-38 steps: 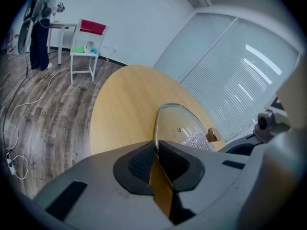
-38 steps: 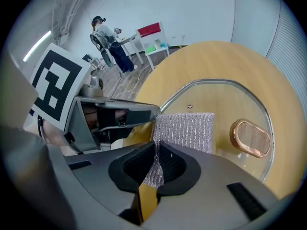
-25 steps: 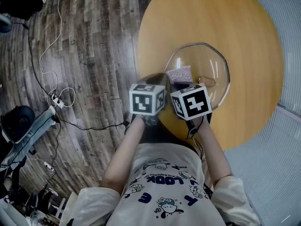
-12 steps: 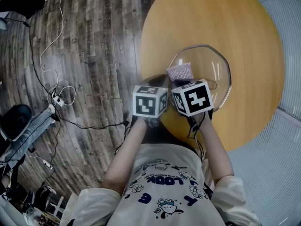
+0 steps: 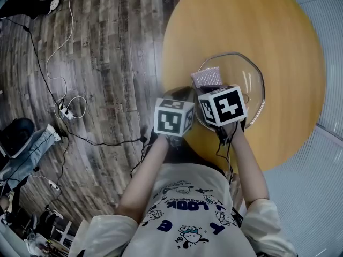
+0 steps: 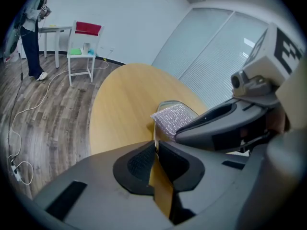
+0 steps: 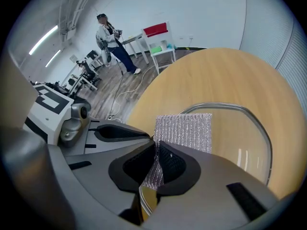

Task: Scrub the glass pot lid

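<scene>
A glass pot lid [image 5: 238,71] rests on a round wooden table [image 5: 257,15], toward the person's side. The left gripper [image 6: 154,150] is closed on the lid's metal rim, steadying it. The right gripper [image 7: 156,152] pinches a silver mesh scrub pad [image 7: 184,131]. The pad now lies slightly farther across the glass than a second ago, which suggests a scrubbing stroke is under way.

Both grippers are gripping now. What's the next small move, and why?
Probably sweep the right gripper forward so its scrub pad wipes across the glass lid. The pad covers only the lid's near edge, and the left gripper is shut on the rim, which should steady it.
</scene>
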The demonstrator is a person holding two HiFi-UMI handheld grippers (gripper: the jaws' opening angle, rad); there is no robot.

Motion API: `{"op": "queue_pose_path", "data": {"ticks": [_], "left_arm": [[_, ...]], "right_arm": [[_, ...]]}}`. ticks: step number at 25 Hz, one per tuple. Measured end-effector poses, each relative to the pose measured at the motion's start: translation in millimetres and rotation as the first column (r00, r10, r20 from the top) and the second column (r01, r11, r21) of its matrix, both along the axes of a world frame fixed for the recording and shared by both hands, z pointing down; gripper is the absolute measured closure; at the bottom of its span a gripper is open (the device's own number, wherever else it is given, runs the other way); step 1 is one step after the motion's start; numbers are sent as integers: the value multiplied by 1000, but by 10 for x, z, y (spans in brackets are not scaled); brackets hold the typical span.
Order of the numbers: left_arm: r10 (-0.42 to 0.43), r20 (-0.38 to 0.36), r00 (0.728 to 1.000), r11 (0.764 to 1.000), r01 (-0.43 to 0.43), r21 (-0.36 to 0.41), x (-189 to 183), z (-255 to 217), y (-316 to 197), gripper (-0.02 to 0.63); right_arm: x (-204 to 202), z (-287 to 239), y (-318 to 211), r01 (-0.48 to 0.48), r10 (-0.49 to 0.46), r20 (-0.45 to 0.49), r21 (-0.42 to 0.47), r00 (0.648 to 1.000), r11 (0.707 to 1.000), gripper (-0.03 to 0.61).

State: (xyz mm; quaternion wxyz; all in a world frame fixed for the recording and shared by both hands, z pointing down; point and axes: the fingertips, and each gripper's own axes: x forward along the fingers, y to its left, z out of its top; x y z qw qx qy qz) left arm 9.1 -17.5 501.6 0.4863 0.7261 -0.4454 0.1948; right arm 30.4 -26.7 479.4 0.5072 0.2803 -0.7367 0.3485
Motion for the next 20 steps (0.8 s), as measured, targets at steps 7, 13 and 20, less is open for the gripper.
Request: {"op": "queue_pose_path", "data": {"ticks": [7, 13, 20], "left_arm": [[9, -10, 1000, 1000, -9, -12, 21, 5, 51, 583], [18, -8, 1000, 1000, -18, -23, 47, 19, 62, 583], [21, 3, 1000, 999, -21, -28, 40, 19, 62, 583]], "right_arm": [[10, 4, -37, 19, -19, -11, 1, 1000, 1000, 534], [37, 21, -113, 25, -25, -21, 1, 999, 1000, 534], [56, 22, -234, 13, -13, -25, -4, 1000, 1000, 533]]}}
